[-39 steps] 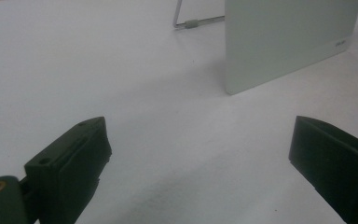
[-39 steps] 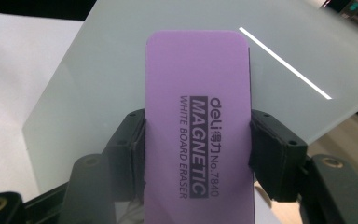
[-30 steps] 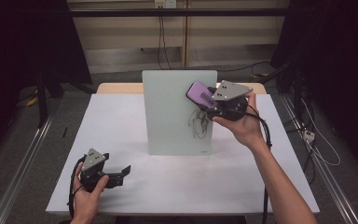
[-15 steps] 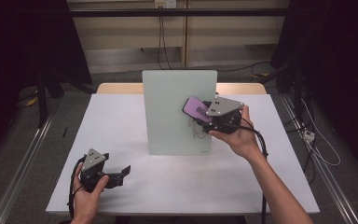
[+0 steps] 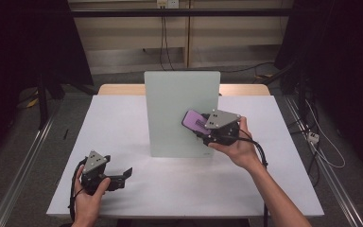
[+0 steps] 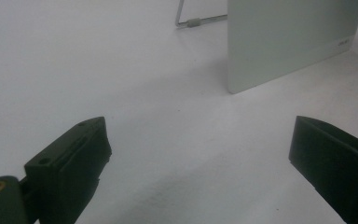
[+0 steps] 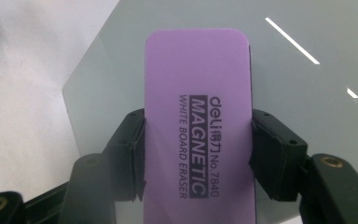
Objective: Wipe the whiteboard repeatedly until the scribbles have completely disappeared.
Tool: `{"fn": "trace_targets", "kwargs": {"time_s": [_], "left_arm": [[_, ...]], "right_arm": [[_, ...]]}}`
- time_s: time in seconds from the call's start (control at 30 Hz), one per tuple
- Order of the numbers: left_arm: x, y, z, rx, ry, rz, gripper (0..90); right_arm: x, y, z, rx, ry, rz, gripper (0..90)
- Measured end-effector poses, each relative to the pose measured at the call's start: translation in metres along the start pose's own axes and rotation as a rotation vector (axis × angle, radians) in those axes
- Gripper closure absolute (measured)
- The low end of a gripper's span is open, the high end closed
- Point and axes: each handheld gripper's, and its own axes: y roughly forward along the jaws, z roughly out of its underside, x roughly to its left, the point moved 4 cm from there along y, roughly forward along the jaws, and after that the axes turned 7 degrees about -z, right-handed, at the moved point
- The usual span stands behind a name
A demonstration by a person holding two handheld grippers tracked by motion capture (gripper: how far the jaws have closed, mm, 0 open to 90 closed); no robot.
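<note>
A pale green whiteboard [image 5: 177,109] stands upright in the middle of the white table [image 5: 123,118]. My right gripper [image 5: 203,126] is shut on a purple magnetic whiteboard eraser [image 5: 194,120] and holds it against the board's lower right face. In the right gripper view the black pads [image 7: 133,149] clamp the eraser [image 7: 198,116] on both long sides, with the board [image 7: 307,93] behind it. My left gripper [image 5: 123,175] rests low at the table's front left, open. Its jaws stand wide apart with nothing between them [image 6: 200,154], pointing toward the board's lower corner [image 6: 279,51].
A thin metal stand leg [image 6: 189,21] props the board from behind. A wooden table edge [image 5: 243,89] shows behind the white surface. Cables hang on the back wall and lie on the floor at the right [image 5: 316,142].
My right gripper has moved down and slightly left across the board's face with the eraser. The pencil-like drawing seen on the board earlier is gone where it passed. The left gripper has stayed put.
</note>
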Motion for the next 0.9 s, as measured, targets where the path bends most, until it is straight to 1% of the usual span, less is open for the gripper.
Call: {"fn": "trace_targets", "kwargs": {"time_s": [0.07,0.27,0.47,0.63,0.9], "left_arm": [[0.000,0.000,0.000,-0.002,-0.003,0.000,5.0],[0.000,0.000,0.000,-0.004,-0.004,0.002,5.0],[0.001,-0.001,0.000,-0.002,-0.003,-0.001,5.0],[0.001,-0.001,0.000,-0.003,-0.002,0.000,5.0],[0.000,0.000,0.000,0.000,-0.003,0.003,5.0]], "right_arm": [[0.003,0.002,0.002,0.005,0.002,-0.007,41.9],[0.009,0.007,0.005,0.029,-0.013,-0.023,41.8],[0.007,0.005,0.004,0.039,-0.013,-0.033,41.8],[0.000,-0.002,0.000,0.027,-0.007,-0.007,41.8],[-0.020,-0.019,-0.011,-0.001,0.005,0.063,41.8]]}}
